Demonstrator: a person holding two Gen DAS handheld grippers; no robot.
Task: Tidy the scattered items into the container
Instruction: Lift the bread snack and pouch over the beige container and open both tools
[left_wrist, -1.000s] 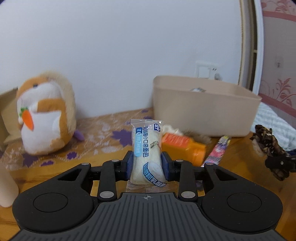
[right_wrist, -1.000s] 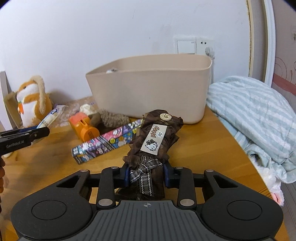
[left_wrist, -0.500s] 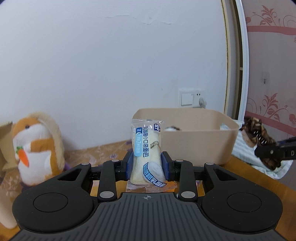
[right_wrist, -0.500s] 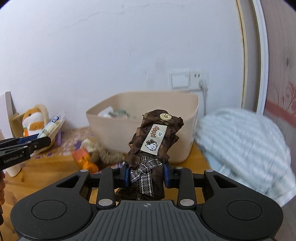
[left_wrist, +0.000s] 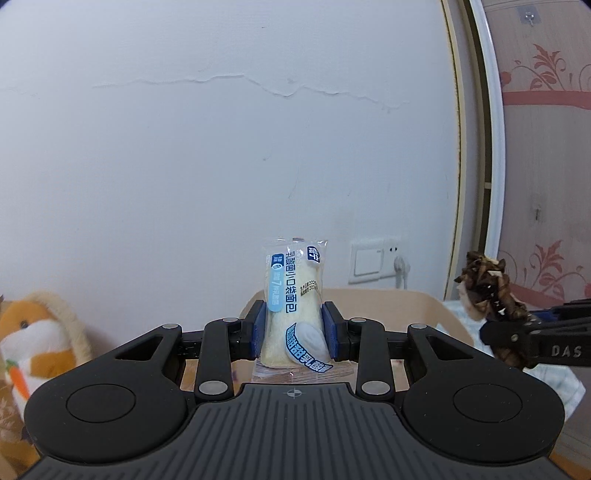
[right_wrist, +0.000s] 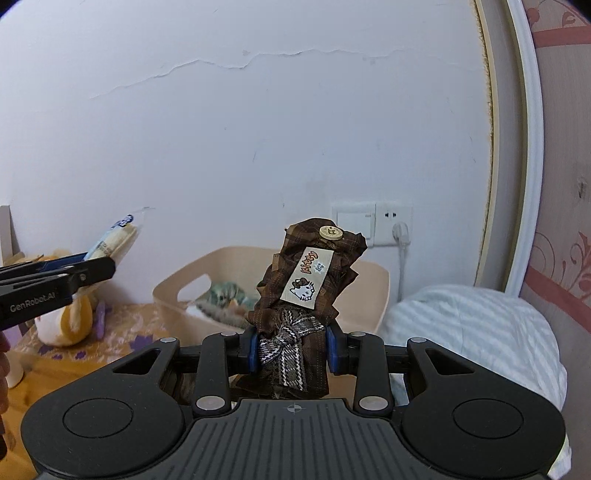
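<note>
Left gripper (left_wrist: 293, 328) is clamped on a wrapped bread snack (left_wrist: 293, 310) standing upright between its blue pads; right gripper (right_wrist: 291, 347) is pinched the same way on a brown plaid fabric pouch (right_wrist: 304, 295) with a bow and a cat label; both jaws only narrowly apart, each filled by its item.

From the right wrist view the beige container (right_wrist: 173, 302) sits dead ahead at 12 behind the pouch, with some greenish and furry stuff already inside; an orange-and-white plush toy (right_wrist: 70, 321) sits over at 9, next to the other gripper poking in; a striped blue-white blanket (right_wrist: 476, 328) bulges at 3, right beside the bin's far edge.

Surface is a wooden tabletop (right_wrist: 26, 387) with a floral purple cloth (right_wrist: 122, 325) at the back; white wall with a crack, a switch and socket (right_wrist: 373, 221) above the bin; door frame at 2; open air above the bin rim.
</note>
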